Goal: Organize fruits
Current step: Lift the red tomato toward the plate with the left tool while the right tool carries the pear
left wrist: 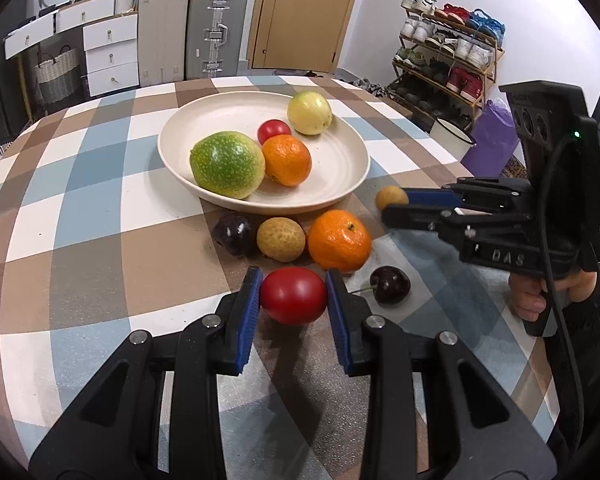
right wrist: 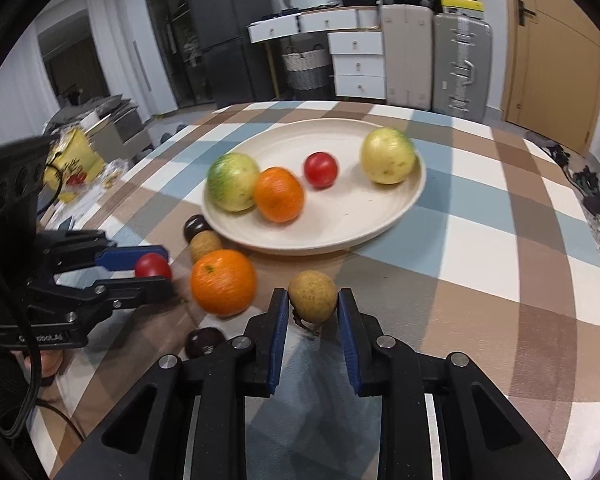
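Red tomato [left wrist: 293, 295]: smooth, glossy, unmarked, low centre of the left wrist view, clamped between the blue pads of the left gripper [left wrist: 293, 300]. Small tan fruit [right wrist: 312, 296]: round, speckled, low centre of the right wrist view, clamped by the right gripper [right wrist: 313, 306]. Loose on the checked tablecloth [left wrist: 80, 208]: an orange [left wrist: 339, 240], a dark cherry [left wrist: 390, 285]. The cream plate [left wrist: 340, 176], upper centre, holds four fruits.
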Motion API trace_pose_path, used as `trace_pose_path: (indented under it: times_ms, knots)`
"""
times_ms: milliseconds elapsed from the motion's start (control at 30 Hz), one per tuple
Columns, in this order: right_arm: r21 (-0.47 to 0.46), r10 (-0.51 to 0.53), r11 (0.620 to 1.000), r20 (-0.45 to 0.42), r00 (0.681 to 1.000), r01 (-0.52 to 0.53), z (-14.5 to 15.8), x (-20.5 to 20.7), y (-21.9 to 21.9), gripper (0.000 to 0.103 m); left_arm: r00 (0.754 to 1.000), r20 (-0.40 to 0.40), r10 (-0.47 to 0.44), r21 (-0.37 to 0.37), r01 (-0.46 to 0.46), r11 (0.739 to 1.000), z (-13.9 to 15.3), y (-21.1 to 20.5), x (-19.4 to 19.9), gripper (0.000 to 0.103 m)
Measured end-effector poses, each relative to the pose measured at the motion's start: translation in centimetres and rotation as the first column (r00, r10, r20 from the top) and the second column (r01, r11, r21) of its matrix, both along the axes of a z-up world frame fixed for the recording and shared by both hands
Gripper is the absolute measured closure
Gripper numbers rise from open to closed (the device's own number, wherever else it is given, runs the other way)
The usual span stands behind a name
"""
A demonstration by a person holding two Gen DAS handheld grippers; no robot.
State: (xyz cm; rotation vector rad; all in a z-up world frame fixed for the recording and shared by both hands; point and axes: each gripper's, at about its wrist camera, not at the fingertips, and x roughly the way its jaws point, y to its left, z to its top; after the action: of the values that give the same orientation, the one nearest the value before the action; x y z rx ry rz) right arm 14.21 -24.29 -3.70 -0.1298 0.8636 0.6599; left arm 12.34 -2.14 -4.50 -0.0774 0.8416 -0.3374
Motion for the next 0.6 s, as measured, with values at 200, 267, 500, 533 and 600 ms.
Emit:
trace_pose_path:
  times_ms: [200, 267, 500, 533, 600]
  knots:
    - [0.028, -0.058, 0.998, 0.028, 0.998, 0.058, 0.7, 0.6, -1.1, 0.078, 1.0, 0.02, 0.023, 0.005, -0.023, 1.0, 0.5, 0.3, -0.1, 0.074]
    - [0.045, -0.058, 0.997, 0.039, 0.998, 0.056, 0.8, 0.6, -1.3, 0.078, 0.999, 0.03, 0.032, -0.001, -0.032, 0.999, 0.7, 0.5, -0.1, 0.074]
    - [0.06, -0.067, 0.996, 0.036, 0.997, 0.065, 0.9, 0.8, -1.5, 0.078, 0.997, 0.046, 0.057, -0.027, -0.056, 0.998, 1.2, 1.1, 0.3, 0.074]
    - [0.06, -0.068, 0.996, 0.037, 0.997, 0.066, 0.9, 0.8, -1.5, 0.078, 0.997, 0.048, 0.062, -0.03, -0.061, 0.998, 1.3, 1.2, 0.4, 0.074]
    - [0.063, -0.072, 0.996, 0.033, 0.997, 0.07, 0.8, 1.0, -1.6, 0.078, 0.995, 0.056, 0.079, -0.031, -0.078, 0.996, 1.6, 1.4, 0.6, 0.074]
